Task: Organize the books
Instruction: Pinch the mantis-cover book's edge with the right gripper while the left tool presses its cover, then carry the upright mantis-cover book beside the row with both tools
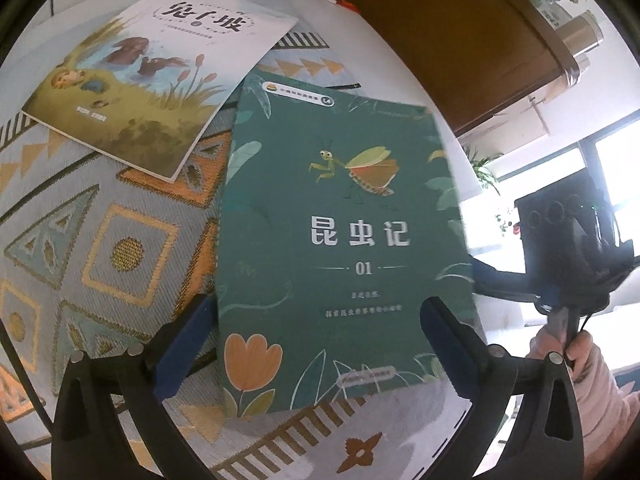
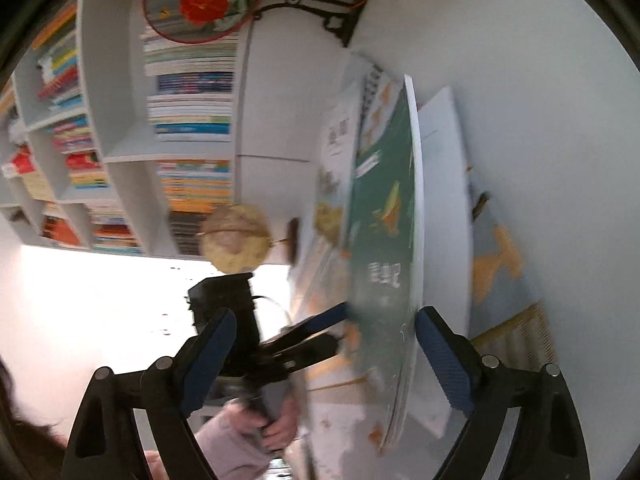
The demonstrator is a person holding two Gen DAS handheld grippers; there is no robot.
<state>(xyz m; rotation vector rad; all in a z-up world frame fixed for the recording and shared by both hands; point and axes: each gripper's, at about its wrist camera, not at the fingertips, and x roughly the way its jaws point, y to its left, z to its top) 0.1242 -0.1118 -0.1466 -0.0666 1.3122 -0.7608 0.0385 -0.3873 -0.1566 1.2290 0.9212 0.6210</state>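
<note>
While left gripper (image 1: 316, 344) angles down, jaws wide astride green book (image 1: 340, 240), right gripper (image 2: 320, 360) rolled sideways, gaping, book edge between pads untouched.

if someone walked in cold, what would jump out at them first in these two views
First, the green insect book with its mantis cover, lying on the patterned mat and framed by the open left tool. Up and left of it lies the pale picture book. In the right wrist view, the bookshelf packed with colourful spines fills the left side, with a red flower fan at the top.

Green book (image 1: 344, 240), overlapped by white book (image 1: 160, 80)
</note>
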